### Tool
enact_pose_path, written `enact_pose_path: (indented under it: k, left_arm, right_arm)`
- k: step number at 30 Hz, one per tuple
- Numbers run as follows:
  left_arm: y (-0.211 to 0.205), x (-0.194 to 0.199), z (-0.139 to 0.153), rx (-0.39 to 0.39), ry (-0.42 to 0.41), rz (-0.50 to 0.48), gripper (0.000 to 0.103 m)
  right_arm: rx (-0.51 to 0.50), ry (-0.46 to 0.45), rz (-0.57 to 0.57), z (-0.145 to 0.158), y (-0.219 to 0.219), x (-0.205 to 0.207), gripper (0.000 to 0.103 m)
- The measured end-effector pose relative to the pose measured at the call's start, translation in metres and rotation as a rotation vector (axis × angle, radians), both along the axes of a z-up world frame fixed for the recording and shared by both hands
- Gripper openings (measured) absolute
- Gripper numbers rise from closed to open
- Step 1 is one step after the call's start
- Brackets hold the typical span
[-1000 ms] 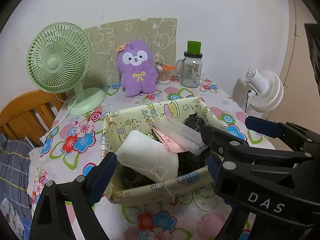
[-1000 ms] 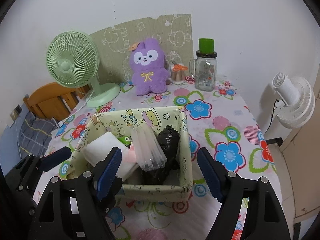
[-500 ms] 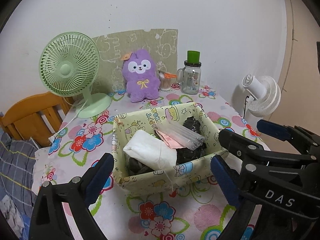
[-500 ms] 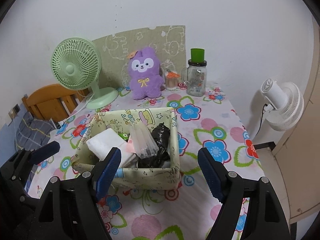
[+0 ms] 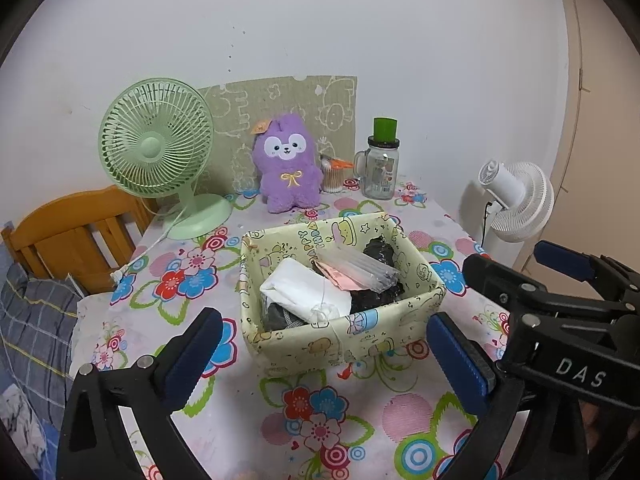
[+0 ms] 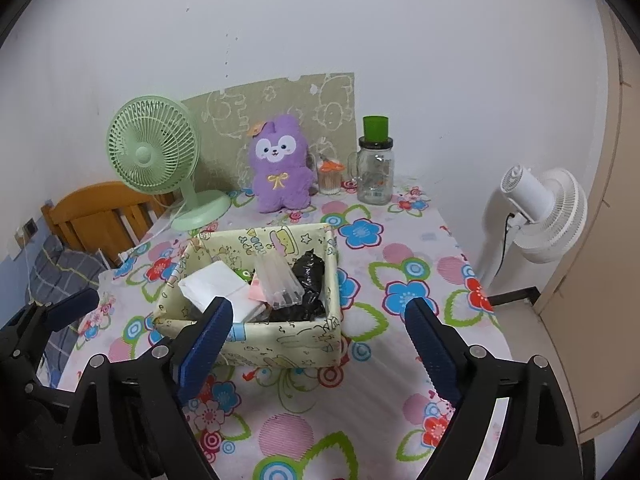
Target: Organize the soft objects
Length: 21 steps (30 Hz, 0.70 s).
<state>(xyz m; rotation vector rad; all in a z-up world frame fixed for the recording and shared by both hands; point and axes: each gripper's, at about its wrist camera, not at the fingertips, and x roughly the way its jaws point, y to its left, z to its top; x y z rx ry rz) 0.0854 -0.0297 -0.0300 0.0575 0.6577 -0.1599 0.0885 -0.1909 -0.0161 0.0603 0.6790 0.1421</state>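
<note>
A pale yellow cartoon-print box stands in the middle of the flowered table. It holds a white pouch, a clear plastic packet, a black bag and a pink slip. A purple plush toy sits upright at the back by the wall. My left gripper hovers short of the box's near side, jaws opening, with nothing held. My right gripper hangs beside it, jaws also opening and empty.
At the back left of the table stands a green desk fan. A glass jar with a green lid and a cotton-swab tub stand at the back right. A white floor fan is off the right edge, and a wooden bed frame off the left.
Both grippers have drawn back and upward from the box, which now looks smaller and farther away. Both pairs of jaws stand wider apart.
</note>
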Motion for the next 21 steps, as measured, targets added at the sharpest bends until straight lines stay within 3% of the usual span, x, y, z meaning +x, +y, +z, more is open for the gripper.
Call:
enact_pose_path:
  k: [21]
  left_arm:
    - [0.015, -0.034, 0.015, -0.014, -0.028, 0.028, 0.103]
  right_arm:
    - [-0.003, -0.043, -0.01, 0.011, -0.011, -0.032, 0.095]
